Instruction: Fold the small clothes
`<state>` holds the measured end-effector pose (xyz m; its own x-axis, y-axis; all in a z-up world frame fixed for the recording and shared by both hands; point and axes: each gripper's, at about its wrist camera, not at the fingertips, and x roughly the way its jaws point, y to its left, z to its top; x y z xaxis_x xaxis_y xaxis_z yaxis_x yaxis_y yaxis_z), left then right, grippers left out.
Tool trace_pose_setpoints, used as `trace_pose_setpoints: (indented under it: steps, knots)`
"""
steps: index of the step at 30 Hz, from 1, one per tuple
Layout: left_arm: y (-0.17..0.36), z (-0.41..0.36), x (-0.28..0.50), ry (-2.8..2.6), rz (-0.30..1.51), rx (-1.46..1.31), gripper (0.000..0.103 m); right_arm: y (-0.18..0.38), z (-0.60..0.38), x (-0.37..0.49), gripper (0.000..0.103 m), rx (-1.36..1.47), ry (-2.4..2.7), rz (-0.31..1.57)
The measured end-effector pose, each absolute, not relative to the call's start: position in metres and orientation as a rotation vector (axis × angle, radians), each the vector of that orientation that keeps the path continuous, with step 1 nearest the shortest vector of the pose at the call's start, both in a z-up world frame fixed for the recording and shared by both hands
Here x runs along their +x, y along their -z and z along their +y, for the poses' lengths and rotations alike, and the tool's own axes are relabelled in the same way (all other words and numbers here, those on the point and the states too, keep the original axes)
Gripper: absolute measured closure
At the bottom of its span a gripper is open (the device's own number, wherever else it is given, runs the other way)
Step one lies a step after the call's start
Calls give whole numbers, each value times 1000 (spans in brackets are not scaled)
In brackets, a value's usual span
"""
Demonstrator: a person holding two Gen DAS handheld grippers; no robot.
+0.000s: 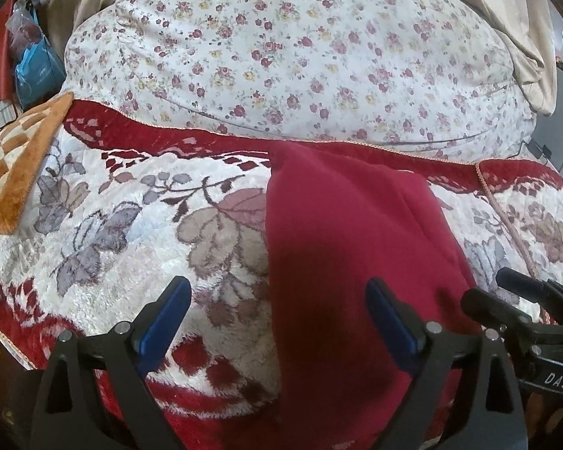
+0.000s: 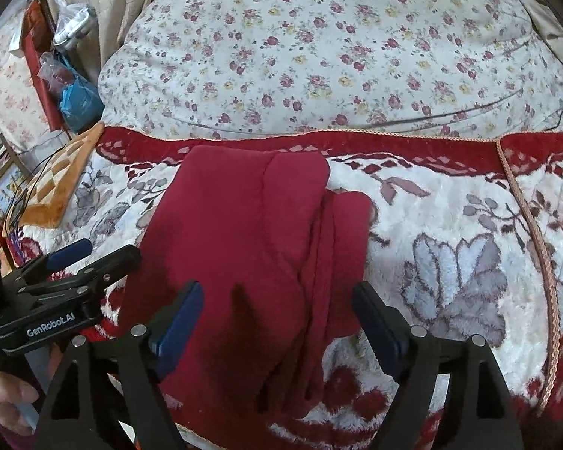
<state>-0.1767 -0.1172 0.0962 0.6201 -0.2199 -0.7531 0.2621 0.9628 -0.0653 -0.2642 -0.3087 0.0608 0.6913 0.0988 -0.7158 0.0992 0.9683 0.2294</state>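
On plush floral blanket (image 2: pixel 450 225): red garment (image 2: pixel 244 232) lying folded, far end at blanket's red border. Left gripper (image 1: pixel 277 300) jaws apart over garment's left edge, nothing clamped. Right gripper (image 2: pixel 277 300) jaws apart above garment's near end, pads clear.

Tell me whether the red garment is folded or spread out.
Folded. The red garment lies on the plush blanket as a narrow doubled strip, with stacked layer edges showing along its right side.
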Motion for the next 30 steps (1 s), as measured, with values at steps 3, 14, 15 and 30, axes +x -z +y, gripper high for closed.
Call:
trace_pose_setpoints:
  steps: [3,14,15,30]
  knots:
    - [-96,-117,-177,275,857,53,10,-59,-311,-262,15,261,6,816]
    - [-95,-116,-175,267,851,59,10,-56,-312,-260,14,263,4,826]
    - [-95,-115,-175,265,854,60,10,-56,-312,-259,14,262,8,828]
    - [-89,-108,-171,237,866,57,10,-49,-308,-250,13,246,25,861]
